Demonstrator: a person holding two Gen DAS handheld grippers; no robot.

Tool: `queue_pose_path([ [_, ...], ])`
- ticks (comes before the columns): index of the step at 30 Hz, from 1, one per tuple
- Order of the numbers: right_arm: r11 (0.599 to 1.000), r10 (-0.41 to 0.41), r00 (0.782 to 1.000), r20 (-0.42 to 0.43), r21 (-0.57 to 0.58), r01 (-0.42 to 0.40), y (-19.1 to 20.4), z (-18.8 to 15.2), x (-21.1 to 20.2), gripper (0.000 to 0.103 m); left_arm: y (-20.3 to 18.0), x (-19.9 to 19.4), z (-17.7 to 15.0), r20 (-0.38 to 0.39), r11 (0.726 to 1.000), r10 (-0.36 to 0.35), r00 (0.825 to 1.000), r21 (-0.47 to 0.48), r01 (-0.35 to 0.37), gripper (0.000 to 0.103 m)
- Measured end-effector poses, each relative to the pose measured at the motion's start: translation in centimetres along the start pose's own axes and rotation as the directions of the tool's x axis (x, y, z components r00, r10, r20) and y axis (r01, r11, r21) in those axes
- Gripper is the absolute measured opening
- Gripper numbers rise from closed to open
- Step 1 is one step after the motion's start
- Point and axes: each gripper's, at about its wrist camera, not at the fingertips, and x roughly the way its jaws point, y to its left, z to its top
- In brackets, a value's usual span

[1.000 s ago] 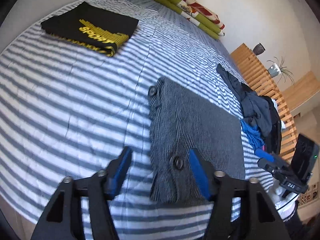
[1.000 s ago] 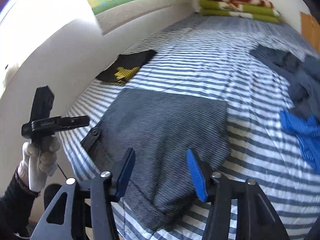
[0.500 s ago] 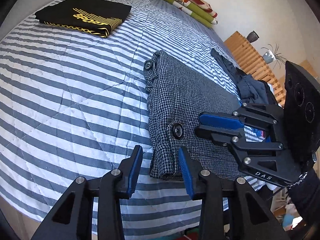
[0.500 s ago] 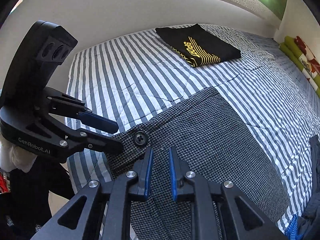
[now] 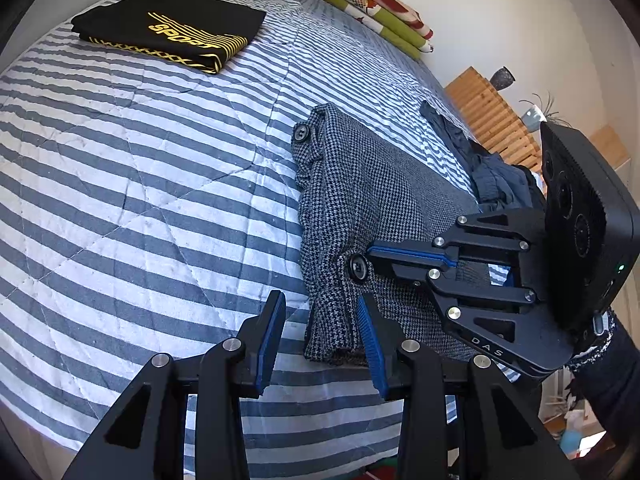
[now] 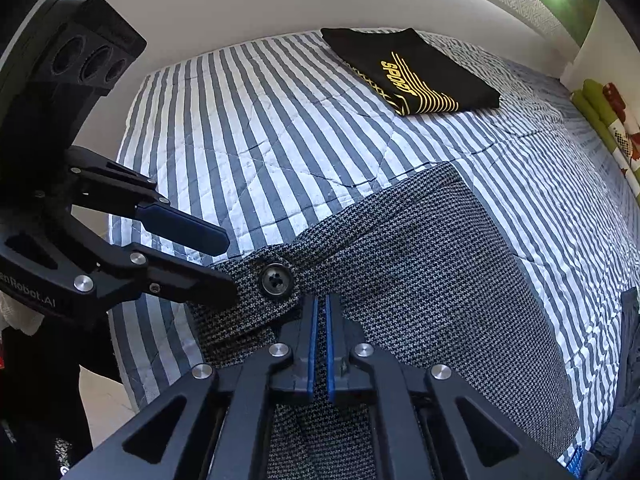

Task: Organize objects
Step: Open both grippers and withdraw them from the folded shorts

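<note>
A folded grey houndstooth garment (image 5: 380, 200) (image 6: 420, 280) with dark buttons lies on the striped bed (image 5: 140, 180). My right gripper (image 6: 320, 304) (image 5: 372, 258) comes in from the right, with its blue pads shut on a pinch of the cloth just beside the nearer button (image 5: 359, 267) (image 6: 276, 280). My left gripper (image 5: 320, 320) (image 6: 228, 264) is open. The garment's near left corner lies between its fingers, and its left pad stands clear of the cloth.
A folded black shirt with yellow print (image 5: 168, 24) (image 6: 408, 64) lies at the far left of the bed. Green and red blankets (image 5: 360, 4) are stacked at the head. Dark blue clothes (image 5: 480, 168) are heaped right of the garment, by a slatted wooden rack (image 5: 488, 108).
My right gripper swung in over the garment to the button and closed its jaws. My left gripper narrowed and came closer to the garment's near corner.
</note>
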Motion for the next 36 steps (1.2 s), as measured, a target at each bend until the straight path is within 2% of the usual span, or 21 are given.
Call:
queue_pose_path([
  [3,0.999,0.027,1.000,0.014,0.044,-0.027,-0.4,-0.1,-0.8,0.000,0.3,-0.4,0.0,0.003,1.000,0.009,1.000,-0.009,-0.009,0.040],
  [6,0.975,0.149,0.985,0.082,0.157,-0.160,-1.4,-1.4,-3.7,0.000,0.5,-1.3,0.0,0.018,0.999,0.032,0.999,-0.007,-0.032,0.040],
  [8,0.940,0.252,0.957,0.141,0.199,-0.277,-1.4,-3.0,-6.3,0.000,0.7,-2.0,0.1,0.027,0.999,0.044,0.999,-0.012,-0.043,0.039],
  [9,0.919,0.304,0.939,0.163,0.210,-0.334,-1.0,-4.0,-7.4,0.000,0.8,-2.3,0.1,0.031,0.999,0.050,0.998,-0.015,-0.050,0.039],
  [10,0.887,0.374,0.911,0.174,0.220,-0.406,-0.3,-5.1,-8.2,0.000,0.9,-2.5,0.2,0.034,0.998,0.055,0.998,-0.019,-0.054,0.039],
  [12,0.834,0.487,0.862,0.141,0.218,-0.507,1.7,-7.4,-8.6,0.000,1.0,-3.0,0.3,0.039,0.998,0.058,0.998,-0.028,-0.057,0.039],
  [13,0.828,0.507,0.854,0.119,0.210,-0.520,2.8,-8.3,-8.5,0.001,0.9,-3.1,0.4,0.038,0.998,0.058,0.998,-0.031,-0.057,0.039],
  [14,0.844,0.489,0.868,0.087,0.202,-0.496,3.9,-9.2,-8.3,0.011,0.7,-3.2,0.4,0.036,0.998,0.058,0.998,-0.032,-0.057,0.039],
  [15,0.880,0.432,0.899,0.066,0.188,-0.436,4.8,-10.0,-8.2,0.027,0.4,-3.3,0.4,0.035,0.998,0.061,0.997,-0.030,-0.060,0.039],
  [17,0.932,0.312,0.944,0.110,0.159,-0.327,5.7,-11.1,-8.8,0.031,-0.2,-3.6,0.2,0.035,0.998,0.067,0.997,-0.017,-0.066,0.039],
  [18,0.942,0.282,0.950,0.133,0.147,-0.300,6.0,-11.6,-9.1,0.031,-0.6,-3.7,0.0,0.036,0.998,0.067,0.997,-0.009,-0.067,0.039],
  [21,0.936,0.304,0.943,0.137,0.140,-0.323,6.8,-12.5,-8.9,0.031,-1.6,-4.0,-0.5,0.038,0.998,0.065,0.997,0.012,-0.065,0.039],
  [24,0.959,0.246,0.964,0.098,0.116,-0.257,7.3,-12.7,-7.8,0.031,-2.0,-4.0,-0.9,0.033,0.998,0.063,0.997,0.010,-0.063,0.039],
  [25,0.960,0.242,0.966,0.090,0.123,-0.252,7.1,-13.0,-7.4,0.031,-2.1,-4.0,-1.0,0.032,0.998,0.063,0.997,0.011,-0.064,0.039],
  [27,0.945,0.290,0.956,0.052,0.140,-0.295,6.8,-13.3,-6.8,0.031,-2.3,-4.3,-1.0,0.033,0.997,0.072,0.997,0.013,-0.072,0.039],
  [29,0.957,0.271,0.962,0.038,0.099,-0.274,6.8,-13.7,-7.4,0.031,-2.3,-4.7,-0.9,0.036,0.997,0.077,0.996,0.018,-0.077,0.039],
  [31,0.939,0.274,0.957,0.095,0.189,-0.287,4.6,-14.1,-8.7,0.031,-2.2,-5.2,-0.5,0.042,0.996,0.084,0.996,0.020,-0.085,0.039],
  [33,0.913,0.209,0.964,0.166,0.320,-0.254,1.5,-14.7,-10.0,0.035,-2.1,-5.3,0.2,0.041,0.997,0.075,0.996,0.017,-0.076,0.040],
  [35,0.845,0.099,0.964,0.245,0.492,-0.211,-2.6,-15.9,-11.2,0.041,-2.1,-5.2,1.0,0.026,0.997,0.074,0.997,0.011,-0.075,0.040],
  [36,0.807,0.048,0.966,0.254,0.560,-0.187,-4.3,-16.5,-11.5,0.041,-2.2,-5.4,1.4,0.013,0.997,0.078,0.997,0.012,-0.078,0.040],
])
